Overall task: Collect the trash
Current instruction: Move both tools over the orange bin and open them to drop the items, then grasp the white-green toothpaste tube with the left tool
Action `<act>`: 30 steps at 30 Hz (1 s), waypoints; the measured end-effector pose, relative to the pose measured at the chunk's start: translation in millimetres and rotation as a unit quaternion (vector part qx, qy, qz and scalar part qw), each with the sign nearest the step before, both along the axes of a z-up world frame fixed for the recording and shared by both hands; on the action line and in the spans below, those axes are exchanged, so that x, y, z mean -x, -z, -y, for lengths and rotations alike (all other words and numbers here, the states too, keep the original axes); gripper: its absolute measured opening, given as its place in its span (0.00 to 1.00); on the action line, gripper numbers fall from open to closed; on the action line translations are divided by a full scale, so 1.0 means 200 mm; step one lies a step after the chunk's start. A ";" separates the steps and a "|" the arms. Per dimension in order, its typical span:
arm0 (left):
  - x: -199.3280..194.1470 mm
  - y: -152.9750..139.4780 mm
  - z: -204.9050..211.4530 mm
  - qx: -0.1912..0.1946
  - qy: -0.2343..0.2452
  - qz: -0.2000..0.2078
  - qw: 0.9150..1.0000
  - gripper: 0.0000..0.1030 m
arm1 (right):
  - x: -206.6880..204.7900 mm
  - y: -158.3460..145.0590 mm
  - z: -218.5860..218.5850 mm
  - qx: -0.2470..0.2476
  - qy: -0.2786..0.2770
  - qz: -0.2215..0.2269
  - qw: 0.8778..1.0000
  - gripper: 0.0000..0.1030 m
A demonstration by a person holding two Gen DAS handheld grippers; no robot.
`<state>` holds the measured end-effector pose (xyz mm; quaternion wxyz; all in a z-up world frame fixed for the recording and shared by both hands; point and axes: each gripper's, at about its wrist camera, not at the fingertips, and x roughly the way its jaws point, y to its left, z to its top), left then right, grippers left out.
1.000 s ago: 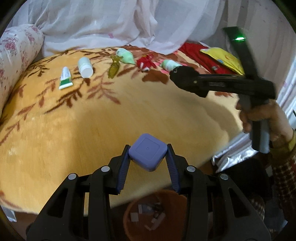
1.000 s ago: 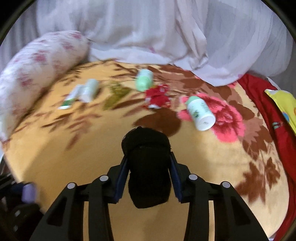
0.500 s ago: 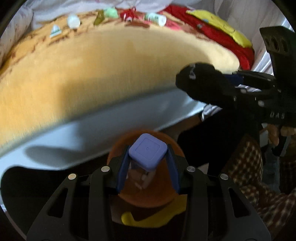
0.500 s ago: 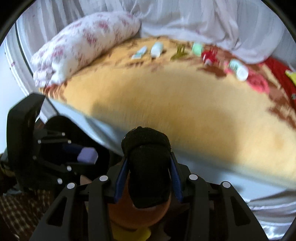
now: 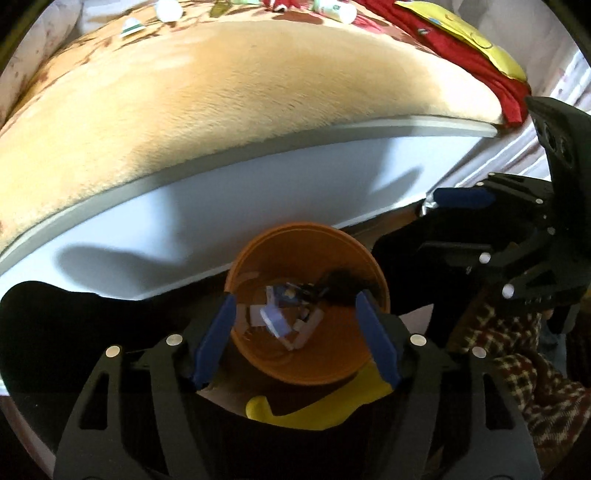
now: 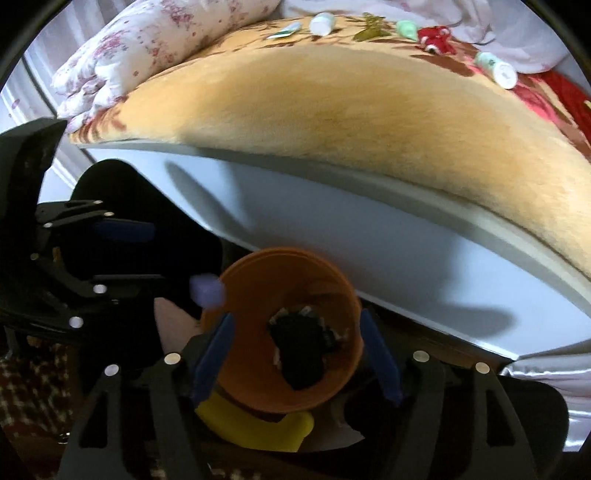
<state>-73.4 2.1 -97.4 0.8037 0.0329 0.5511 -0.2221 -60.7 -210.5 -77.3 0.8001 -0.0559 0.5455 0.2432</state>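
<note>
An orange trash bin [image 5: 273,236] stands on the floor beside the bed and shows in the right wrist view too [image 6: 258,269]. My left gripper [image 5: 295,332] is open and empty above it. My right gripper [image 6: 297,350] is open and empty above it too. A black object [image 6: 299,350] lies inside the bin, also visible in the left wrist view [image 5: 341,288]. A purple block [image 6: 207,290] is blurred in mid-air at the bin's left rim; a purple piece [image 5: 275,319] sits among paper scraps inside. Several trash items remain on the bed, such as a white bottle [image 6: 321,24] and a red wrapper [image 6: 436,38].
The bed with an orange floral blanket [image 5: 240,85] and white side panel [image 5: 258,192] is behind the bin. A floral pillow [image 6: 147,40] lies at the left. A yellow object [image 5: 317,406] lies on the floor by the bin. A red cloth [image 5: 461,48] lies at the right.
Both grippers moved from over the bed down to the bin. Both opened: the purple block left my left gripper and the black object left my right gripper, into the bin.
</note>
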 end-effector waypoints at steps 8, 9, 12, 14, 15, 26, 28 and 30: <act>-0.07 -0.08 -0.09 0.009 -0.020 0.024 0.999 0.66 | -0.05 -0.08 0.10 -0.006 0.027 0.035 0.999 0.72; -0.08 -0.10 -0.10 0.010 -0.024 0.030 0.999 0.66 | -0.06 -0.11 0.10 -0.010 0.028 0.043 0.999 0.72; -0.16 -0.19 -0.13 0.020 -0.045 0.058 0.997 0.66 | -0.10 -0.18 0.10 -0.020 0.029 0.069 0.997 0.72; -0.24 -0.27 -0.16 0.025 -0.066 0.087 0.994 0.66 | -0.13 -0.23 0.10 -0.024 0.028 0.089 0.995 0.72; -0.29 -0.30 -0.19 0.024 -0.075 0.099 0.992 0.66 | -0.15 -0.26 0.09 -0.025 0.028 0.099 0.994 0.72; -1.10 -0.54 -0.40 0.000 -0.214 0.192 0.958 0.70 | -0.37 -0.36 0.01 -0.056 0.027 0.139 0.988 0.72; -1.27 -0.51 -0.40 -0.007 -0.232 0.185 0.955 0.70 | -0.40 -0.34 0.01 -0.051 0.026 0.137 0.989 0.72; -1.39 -0.49 -0.41 -0.022 -0.247 0.184 0.951 0.70 | -0.42 -0.33 0.02 -0.046 0.027 0.137 0.989 0.72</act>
